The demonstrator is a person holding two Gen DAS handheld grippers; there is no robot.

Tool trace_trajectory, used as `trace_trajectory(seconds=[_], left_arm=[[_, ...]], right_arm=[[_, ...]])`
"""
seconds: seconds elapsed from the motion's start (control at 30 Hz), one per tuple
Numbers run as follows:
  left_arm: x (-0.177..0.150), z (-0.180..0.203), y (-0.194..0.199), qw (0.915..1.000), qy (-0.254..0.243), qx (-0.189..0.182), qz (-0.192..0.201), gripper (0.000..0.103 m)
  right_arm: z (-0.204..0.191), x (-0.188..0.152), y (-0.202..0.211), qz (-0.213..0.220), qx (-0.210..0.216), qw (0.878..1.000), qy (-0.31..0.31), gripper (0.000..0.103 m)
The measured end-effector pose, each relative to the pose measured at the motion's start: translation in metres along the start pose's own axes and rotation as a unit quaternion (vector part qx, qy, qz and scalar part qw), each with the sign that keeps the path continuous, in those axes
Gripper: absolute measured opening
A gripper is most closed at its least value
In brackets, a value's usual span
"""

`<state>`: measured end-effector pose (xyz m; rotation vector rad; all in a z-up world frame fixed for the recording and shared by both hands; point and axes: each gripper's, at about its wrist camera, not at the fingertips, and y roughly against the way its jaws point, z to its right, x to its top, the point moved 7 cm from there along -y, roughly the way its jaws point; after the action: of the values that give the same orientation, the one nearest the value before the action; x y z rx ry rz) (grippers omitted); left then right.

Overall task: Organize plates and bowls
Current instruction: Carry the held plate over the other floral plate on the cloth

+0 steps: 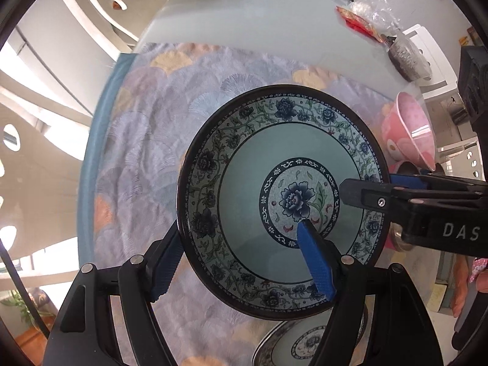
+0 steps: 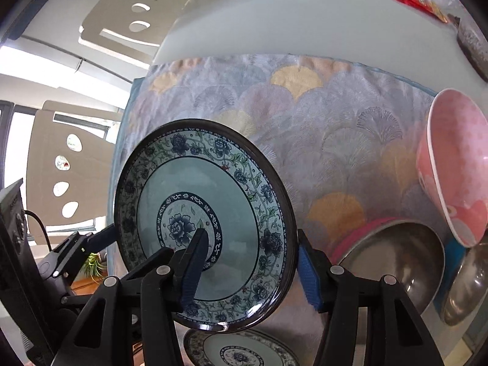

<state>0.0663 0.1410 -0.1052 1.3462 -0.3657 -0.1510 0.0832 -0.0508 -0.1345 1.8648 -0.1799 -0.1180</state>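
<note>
Both the left gripper (image 1: 241, 262) and right gripper (image 2: 250, 270) clamp opposite rims of the floral plate (image 1: 244, 189), held above the matching plate (image 2: 244, 350); lower level, centred.

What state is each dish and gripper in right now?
Floral plate: lifted, tilted, gripped on opposite rims.
Left gripper: shut on plate.
Right gripper: shut on plate.
Second floral plate: lying flat below.
Pink bowl: tipped on edge.
Steel bowl: upright, empty.
</note>
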Motion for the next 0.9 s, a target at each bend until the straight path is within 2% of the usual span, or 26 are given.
trace_trajectory(seconds=[0.13, 0.3, 0.53, 0.9], left_arm=[[-0.015, -0.010, 0.016, 0.9999, 0.009, 0.006, 0.005, 0.071], [-0.032, 0.000, 0.022, 0.9997, 0.020, 0.009, 0.007, 0.071], [-0.060, 0.028, 0.024, 0.9999, 0.007, 0.015, 0.001, 0.071], [-0.101, 0.048, 0.015, 0.9997, 0.009, 0.012, -0.020, 0.071]], right_arm=[[-0.011, -0.012, 0.005, 0.004, 0.010, 1.000, 0.008, 0.055], [-0.020, -0.037, 0.014, 0.011, 0.016, 1.000, 0.022, 0.055], [-0.002, -0.079, 0.028, 0.019, 0.044, 0.999, 0.000, 0.055], [0.018, -0.132, 0.032, 0.013, 0.057, 0.998, -0.017, 0.055]])
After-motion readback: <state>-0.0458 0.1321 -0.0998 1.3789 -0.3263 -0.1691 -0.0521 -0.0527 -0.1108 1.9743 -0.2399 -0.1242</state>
